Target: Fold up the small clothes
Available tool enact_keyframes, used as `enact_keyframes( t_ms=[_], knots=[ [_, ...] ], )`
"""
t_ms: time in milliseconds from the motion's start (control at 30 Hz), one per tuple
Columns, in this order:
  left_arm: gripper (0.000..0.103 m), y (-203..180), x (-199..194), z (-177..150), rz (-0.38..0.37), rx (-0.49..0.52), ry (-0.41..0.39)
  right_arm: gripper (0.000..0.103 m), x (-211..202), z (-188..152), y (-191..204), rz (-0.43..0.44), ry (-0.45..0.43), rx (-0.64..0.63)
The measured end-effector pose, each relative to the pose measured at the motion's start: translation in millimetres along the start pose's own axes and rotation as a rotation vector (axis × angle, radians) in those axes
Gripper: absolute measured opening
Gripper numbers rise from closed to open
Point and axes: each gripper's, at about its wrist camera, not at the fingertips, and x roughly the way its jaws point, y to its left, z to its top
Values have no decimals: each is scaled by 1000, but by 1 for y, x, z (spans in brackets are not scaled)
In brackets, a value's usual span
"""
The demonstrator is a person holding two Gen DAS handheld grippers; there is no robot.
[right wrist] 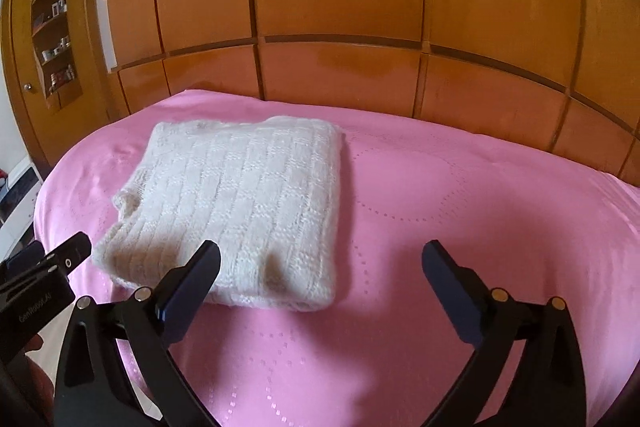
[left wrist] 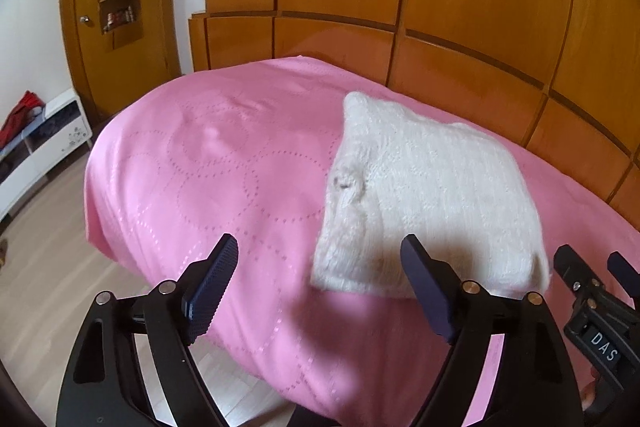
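A white knitted garment [left wrist: 432, 195] lies folded into a thick rectangle on the pink bedspread [left wrist: 208, 167]. In the right wrist view the same white knit [right wrist: 240, 211] sits left of centre on the pink bedspread [right wrist: 460, 211]. My left gripper [left wrist: 320, 259] is open, held above the bed just short of the fold's near edge, with nothing between its fingers. My right gripper [right wrist: 320, 263] is open wide, its left finger over the fold's near corner and its right finger over bare bedspread. Neither gripper touches the knit. Each gripper shows at the edge of the other's view.
A wall of wooden wardrobe panels [right wrist: 340, 7] rises right behind the bed. A wooden door [left wrist: 120, 27] with small shelves stands at the left. A low white cabinet [left wrist: 44, 143] with red cloth on it lines the left wall. Light wood floor [left wrist: 44, 267] lies left of the bed.
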Motion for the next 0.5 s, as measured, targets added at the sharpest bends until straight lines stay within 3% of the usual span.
enact_keyframes(
  t_ms=[500],
  knots=[
    [96,9,-11,-6,36,-11,-27,101,-7,-6,12,17,4,-9]
  ],
)
